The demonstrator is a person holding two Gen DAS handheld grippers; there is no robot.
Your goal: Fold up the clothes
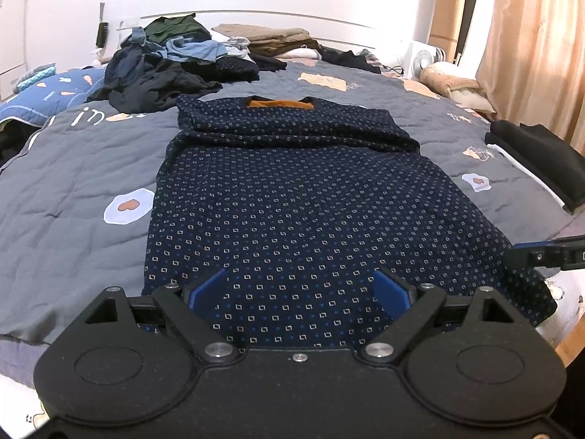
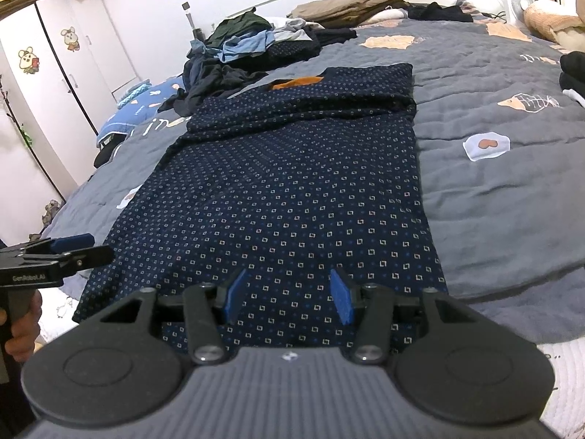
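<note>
A navy patterned shirt (image 1: 292, 197) with an orange collar lining lies flat on the grey bedspread (image 1: 73, 183), its sleeves folded across the chest. My left gripper (image 1: 301, 289) hovers open above the shirt's hem, blue pads wide apart with nothing between them. The right gripper (image 1: 541, 254) enters this view at the right edge, beside the hem's right corner. In the right wrist view the same shirt (image 2: 285, 190) spreads ahead, and my right gripper (image 2: 289, 300) stands open over the hem. The left gripper (image 2: 69, 245), held by a hand, shows at the left edge.
A heap of unfolded clothes (image 1: 164, 62) lies at the bed's far left, and folded tan garments (image 1: 278, 38) sit by the headboard. Dark folded clothing (image 1: 537, 157) rests on the bed's right side. A white wardrobe (image 2: 55, 73) stands left; a fan (image 1: 424, 60) sits beyond the bed.
</note>
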